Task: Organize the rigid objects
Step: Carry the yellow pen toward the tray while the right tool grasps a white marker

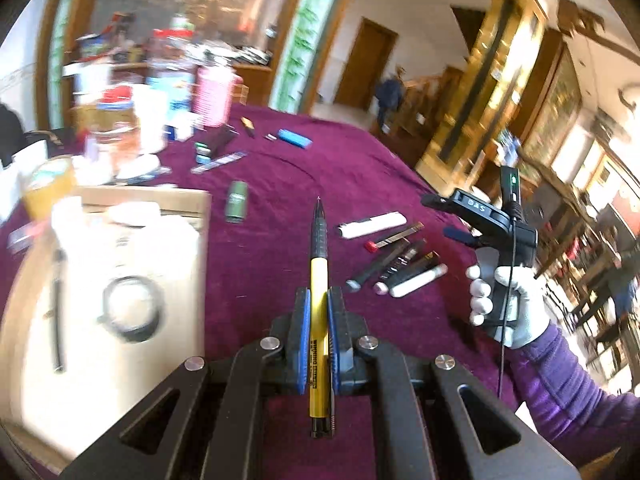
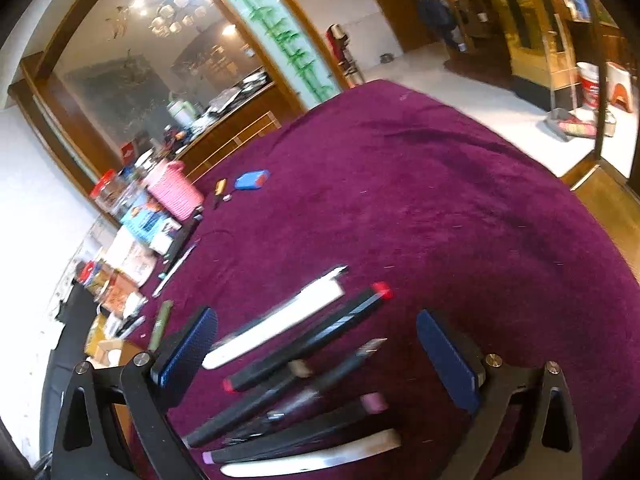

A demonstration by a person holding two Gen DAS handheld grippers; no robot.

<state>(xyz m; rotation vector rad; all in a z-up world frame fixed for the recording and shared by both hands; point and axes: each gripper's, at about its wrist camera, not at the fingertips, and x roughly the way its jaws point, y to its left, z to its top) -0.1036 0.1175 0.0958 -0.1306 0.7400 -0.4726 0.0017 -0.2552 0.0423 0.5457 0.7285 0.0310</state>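
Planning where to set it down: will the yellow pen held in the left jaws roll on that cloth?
The yellow pen looks round, so it may roll; its clip and the plush cloth should check that. It looks stiff and light.

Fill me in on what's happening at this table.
A person is sorting pens and similar items on a purple tablecloth. The left gripper is shut on a yellow and black pen, held above the cloth. The right gripper is open and empty, over a row of pens and markers lying side by side. A cardboard box sits on the left.
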